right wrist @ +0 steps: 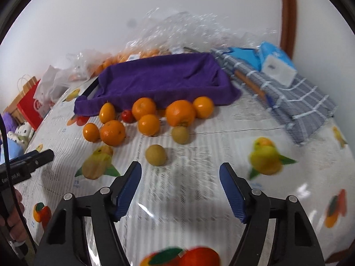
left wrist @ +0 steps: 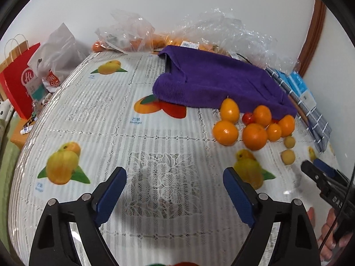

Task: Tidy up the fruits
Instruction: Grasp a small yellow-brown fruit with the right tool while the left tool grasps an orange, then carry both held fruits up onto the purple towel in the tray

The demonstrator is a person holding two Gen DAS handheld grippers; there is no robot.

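Several oranges [left wrist: 254,136] [right wrist: 179,113] lie in a loose group on the table in front of a tray draped with a purple towel [left wrist: 213,82] [right wrist: 162,77]. A small red fruit [left wrist: 248,118] [right wrist: 127,116] sits among them. Two small yellowish fruits [left wrist: 288,157] [right wrist: 156,155] lie nearer, apart from the group. My left gripper [left wrist: 175,188] is open and empty above the tablecloth, left of the fruit. My right gripper [right wrist: 180,184] is open and empty, just short of the nearer yellowish fruit. Each gripper shows in the other's view, the right one [left wrist: 319,175] and the left one [right wrist: 33,159].
The tablecloth [left wrist: 111,119] has printed fruit pictures. Clear plastic bags with more oranges [left wrist: 137,37] [right wrist: 133,55] lie behind the tray. A folded checked cloth [right wrist: 295,102] and blue tissue packs [right wrist: 277,64] are at right. A red paper bag [left wrist: 20,77] stands off the left edge.
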